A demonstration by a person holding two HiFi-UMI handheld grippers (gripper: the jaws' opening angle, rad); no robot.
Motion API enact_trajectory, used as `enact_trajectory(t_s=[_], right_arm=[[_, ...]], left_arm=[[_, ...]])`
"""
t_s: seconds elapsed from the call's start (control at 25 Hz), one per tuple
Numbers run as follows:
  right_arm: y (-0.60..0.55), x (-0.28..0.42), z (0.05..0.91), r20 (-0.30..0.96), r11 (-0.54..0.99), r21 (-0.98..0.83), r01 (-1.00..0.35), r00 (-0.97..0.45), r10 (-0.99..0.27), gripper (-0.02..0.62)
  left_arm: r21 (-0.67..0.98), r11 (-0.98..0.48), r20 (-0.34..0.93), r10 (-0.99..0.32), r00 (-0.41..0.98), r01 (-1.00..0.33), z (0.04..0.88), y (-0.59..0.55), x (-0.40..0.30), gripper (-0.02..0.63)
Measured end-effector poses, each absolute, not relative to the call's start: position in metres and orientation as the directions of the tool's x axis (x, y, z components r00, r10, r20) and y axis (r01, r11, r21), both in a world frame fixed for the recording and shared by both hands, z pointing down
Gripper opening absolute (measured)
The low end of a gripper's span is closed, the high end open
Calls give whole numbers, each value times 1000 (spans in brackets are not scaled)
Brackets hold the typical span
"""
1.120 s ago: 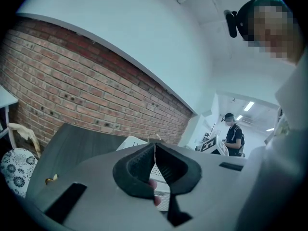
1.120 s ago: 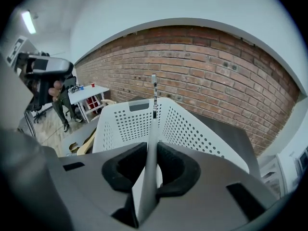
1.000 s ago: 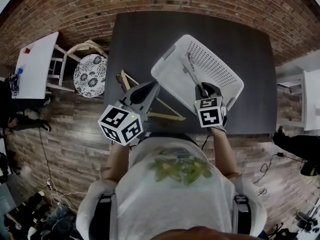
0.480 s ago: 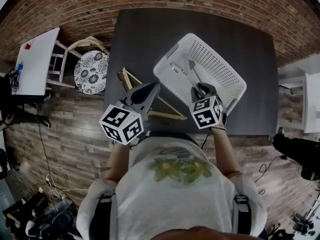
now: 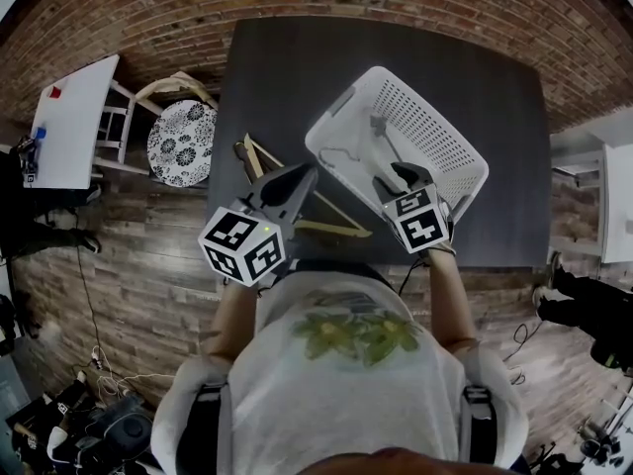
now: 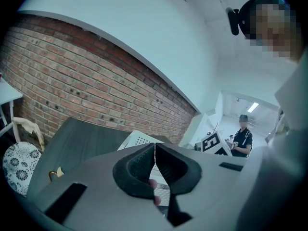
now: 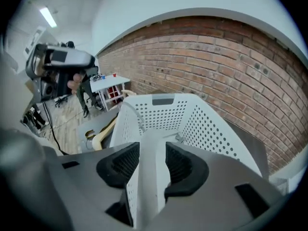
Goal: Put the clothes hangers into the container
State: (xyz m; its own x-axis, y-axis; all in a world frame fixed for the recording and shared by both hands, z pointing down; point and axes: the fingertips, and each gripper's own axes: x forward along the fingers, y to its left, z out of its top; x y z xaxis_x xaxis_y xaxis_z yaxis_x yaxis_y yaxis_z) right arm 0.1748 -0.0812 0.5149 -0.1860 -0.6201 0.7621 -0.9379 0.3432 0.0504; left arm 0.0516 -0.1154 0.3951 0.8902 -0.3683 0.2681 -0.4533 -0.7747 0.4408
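The right gripper [image 7: 153, 162] is reaching over the basket's [image 5: 440, 127] near rim, its jaws opening around a white hanger [image 7: 148, 177] that is slanting into the basket. The left gripper [image 6: 155, 160] is hovering, jaws pressed together, above a wooden hanger [image 5: 331, 231] lying on the table [image 5: 297, 77] beside the basket.

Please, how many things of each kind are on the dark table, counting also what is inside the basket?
White perforated basket: 1
Wooden hanger beside it: 1
White hanger inside, between the opening fingers of the right gripper: 1
Total: 3
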Motion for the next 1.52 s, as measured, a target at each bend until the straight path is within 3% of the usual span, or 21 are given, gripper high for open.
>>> enact_trajectory(t_s=[0.12,0.2,0.4,0.56,0.92,1.2,1.24,1.32,1.52], right_arm=[[-84,181,476,664,277,-21,-961,-220,-714,174],[-83,180,443,566,247,-126,-961,-274,-777,52],[-63,138,369,230,419,-462,-781,-562,-794,32],[-41,100,353,94,541,-525,-657,-676,-731,31],[-17,52,368,49,620,-561,-548,-770,-636,34],[-15,14,394,167,694,-466,-549,-825,-541,35],[-16,8,401,191,703,-447,-554,-826,-529,42],[-18,-4,416,243,715,-419,-560,-828,-506,138],[-20,-38,464,375,747,-369,-553,-824,-425,170]], left_arm=[[440,-774,275,-366,889,-454,397,-115,52,31],[441,-774,280,-361,889,-453,399,-116,52,31],[448,-779,288,-338,896,-438,403,-111,57,31],[451,-791,293,-306,906,-414,407,-101,67,30],[481,-763,307,-316,898,-432,418,-93,62,29],[482,-709,331,-396,856,-515,426,-98,23,29],[482,-698,336,-411,847,-530,428,-99,15,29],[479,-678,344,-439,830,-557,432,-100,-1,29],[467,-612,371,-519,770,-638,444,-100,-49,29]])
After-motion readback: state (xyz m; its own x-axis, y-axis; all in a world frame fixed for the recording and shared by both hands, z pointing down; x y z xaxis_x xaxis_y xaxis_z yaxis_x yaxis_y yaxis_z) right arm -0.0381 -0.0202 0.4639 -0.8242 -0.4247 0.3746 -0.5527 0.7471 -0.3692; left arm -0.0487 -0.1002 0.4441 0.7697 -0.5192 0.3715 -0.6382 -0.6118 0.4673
